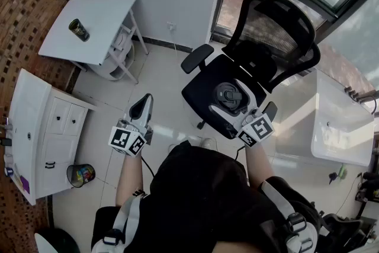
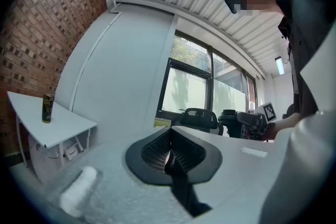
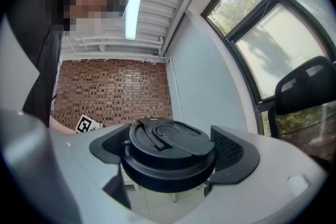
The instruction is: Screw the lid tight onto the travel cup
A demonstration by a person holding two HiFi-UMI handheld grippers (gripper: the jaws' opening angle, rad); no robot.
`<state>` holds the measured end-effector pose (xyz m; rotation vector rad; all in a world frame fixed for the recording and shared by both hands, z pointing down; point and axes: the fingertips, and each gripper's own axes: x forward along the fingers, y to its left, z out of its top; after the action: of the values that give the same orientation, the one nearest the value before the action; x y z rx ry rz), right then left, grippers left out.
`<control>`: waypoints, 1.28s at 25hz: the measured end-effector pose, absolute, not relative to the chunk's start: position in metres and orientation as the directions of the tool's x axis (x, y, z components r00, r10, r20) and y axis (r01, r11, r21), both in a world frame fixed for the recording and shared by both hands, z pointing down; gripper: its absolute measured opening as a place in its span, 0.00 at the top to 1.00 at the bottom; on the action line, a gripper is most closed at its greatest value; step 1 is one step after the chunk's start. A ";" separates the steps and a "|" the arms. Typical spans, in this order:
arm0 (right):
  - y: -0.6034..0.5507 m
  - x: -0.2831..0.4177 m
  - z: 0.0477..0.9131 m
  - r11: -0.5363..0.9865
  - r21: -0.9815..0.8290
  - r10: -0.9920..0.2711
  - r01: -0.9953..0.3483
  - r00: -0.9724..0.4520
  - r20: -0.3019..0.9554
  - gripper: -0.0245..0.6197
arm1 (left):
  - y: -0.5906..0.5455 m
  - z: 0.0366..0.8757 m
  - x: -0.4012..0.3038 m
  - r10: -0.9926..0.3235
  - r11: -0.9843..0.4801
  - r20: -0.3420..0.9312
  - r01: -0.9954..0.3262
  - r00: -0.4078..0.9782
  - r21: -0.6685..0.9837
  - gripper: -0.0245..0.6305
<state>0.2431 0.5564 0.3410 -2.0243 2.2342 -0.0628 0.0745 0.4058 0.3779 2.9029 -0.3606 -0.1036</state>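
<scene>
A round black travel-cup lid [image 3: 169,150] with a flip tab sits flat between the wide-spread dark pads [image 3: 234,150] of my right gripper [image 3: 173,157], which grips it by its rim. In the head view the lid [image 1: 228,95] hangs in my right gripper [image 1: 231,101] over the seat of the office chair. My left gripper [image 1: 143,108] is held out over the floor, level, its jaws pressed together with nothing in them; its own view shows the ribbed pads [image 2: 169,156] meeting. A dark cylinder with a gold band, perhaps the cup [image 1: 78,29] [image 2: 47,108], stands on the white side table.
A black mesh office chair [image 1: 269,38] stands straight ahead by the window. The white side table [image 1: 103,9] is at the far left, a white drawer cabinet [image 1: 32,127] nearer left with a small bin [image 1: 81,175] beside it. A white counter [image 1: 340,127] is on the right.
</scene>
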 end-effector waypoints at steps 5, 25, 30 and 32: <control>0.535 0.216 0.340 0.139 -0.109 -0.989 -0.984 -0.132 -0.069 0.22 | 0.393 0.376 0.046 -0.278 -0.941 -0.052 -0.261 0.959 0.214 0.96; 0.467 0.164 0.332 0.421 -0.065 -0.906 -0.905 -0.415 -0.084 0.22 | 0.384 0.361 -0.036 -0.520 -0.847 -0.104 -0.497 0.848 0.188 0.96; 0.461 0.175 0.329 0.498 -0.049 -0.866 -0.866 -0.493 -0.079 0.22 | 0.392 0.359 -0.028 -0.583 -0.808 -0.099 -0.561 0.807 0.182 0.96; 0.458 0.180 0.327 0.522 -0.049 -0.852 -0.852 -0.517 -0.085 0.22 | 0.396 0.358 -0.025 -0.603 -0.793 -0.096 -0.582 0.792 0.180 0.96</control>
<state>0.1799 0.4576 0.3274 -1.4898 2.6535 -0.0019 -0.0253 0.3958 0.3583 2.8390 -0.9445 -0.2240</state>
